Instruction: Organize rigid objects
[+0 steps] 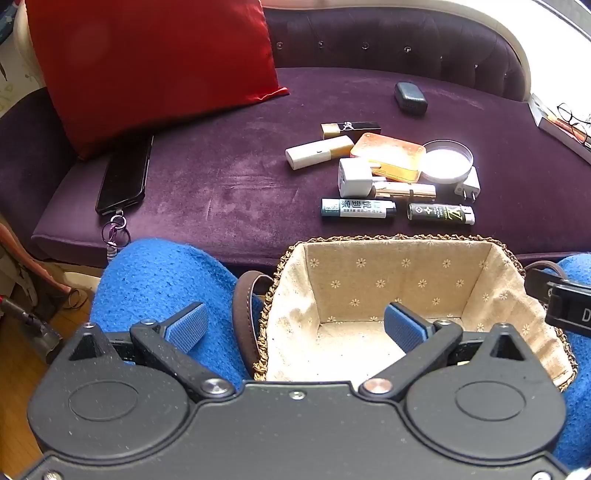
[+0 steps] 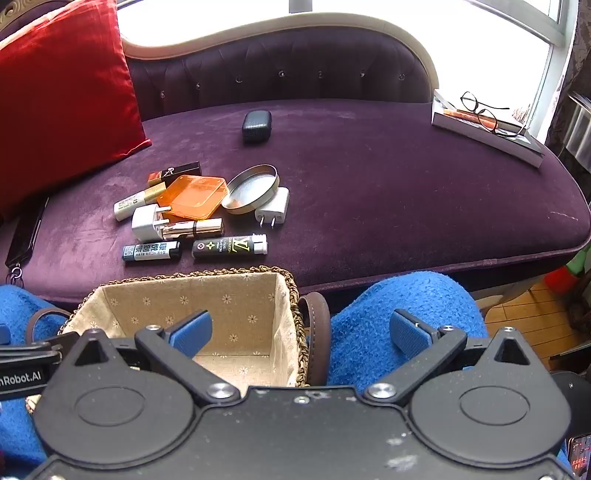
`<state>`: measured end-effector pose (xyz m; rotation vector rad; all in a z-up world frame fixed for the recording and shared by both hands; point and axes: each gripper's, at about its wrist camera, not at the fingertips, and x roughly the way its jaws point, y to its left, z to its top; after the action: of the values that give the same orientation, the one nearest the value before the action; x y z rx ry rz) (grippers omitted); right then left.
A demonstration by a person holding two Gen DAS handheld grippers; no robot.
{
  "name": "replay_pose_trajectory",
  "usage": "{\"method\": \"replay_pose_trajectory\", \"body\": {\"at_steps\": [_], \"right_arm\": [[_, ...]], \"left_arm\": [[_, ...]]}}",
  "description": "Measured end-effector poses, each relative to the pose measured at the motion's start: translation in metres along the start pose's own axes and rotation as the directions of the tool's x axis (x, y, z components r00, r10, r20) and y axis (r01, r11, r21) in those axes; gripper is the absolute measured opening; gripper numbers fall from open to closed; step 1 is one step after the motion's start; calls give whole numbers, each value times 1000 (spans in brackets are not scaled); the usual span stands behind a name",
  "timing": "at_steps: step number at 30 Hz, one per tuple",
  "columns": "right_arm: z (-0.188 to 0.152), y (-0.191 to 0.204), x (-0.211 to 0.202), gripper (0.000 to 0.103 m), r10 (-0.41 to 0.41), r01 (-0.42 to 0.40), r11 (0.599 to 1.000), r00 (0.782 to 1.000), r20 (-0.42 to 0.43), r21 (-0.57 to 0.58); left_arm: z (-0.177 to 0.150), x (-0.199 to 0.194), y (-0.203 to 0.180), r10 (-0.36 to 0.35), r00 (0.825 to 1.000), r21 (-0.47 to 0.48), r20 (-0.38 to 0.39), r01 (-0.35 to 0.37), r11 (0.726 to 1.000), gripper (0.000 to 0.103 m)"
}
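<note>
Both grippers, left gripper (image 1: 295,325) and right gripper (image 2: 301,332), hanging wide, holding nothing. Lined basket (image 1: 402,269) sitting empty between knees, awaiting items. Small rigid objects (image 2: 199,210) lying clustered on sofa seat (image 2: 369,184), just beyond basket.

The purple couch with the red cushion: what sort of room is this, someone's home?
Probably a home sitting room: a tufted purple chaise by a bright window, with a red cushion and eyeglasses lying on a book.

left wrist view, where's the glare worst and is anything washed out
Left wrist view: the round tin is blown out white, and the top right corner too. Right wrist view: the window behind the sofa back is overexposed; the tin shows its grey inside. Both views bend straight edges.
</note>
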<state>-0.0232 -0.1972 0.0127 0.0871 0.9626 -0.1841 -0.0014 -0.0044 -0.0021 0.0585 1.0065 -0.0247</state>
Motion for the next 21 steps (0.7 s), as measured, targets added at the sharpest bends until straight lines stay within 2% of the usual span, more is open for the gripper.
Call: {"method": "replay_pose_trajectory", "body": {"at_steps": [21], "right_arm": [[1, -1, 0, 103, 1, -1, 1000, 1000, -1, 1]], "left_arm": [[-4, 4, 0, -1, 1000, 3, -4, 1, 1000, 98]]}}
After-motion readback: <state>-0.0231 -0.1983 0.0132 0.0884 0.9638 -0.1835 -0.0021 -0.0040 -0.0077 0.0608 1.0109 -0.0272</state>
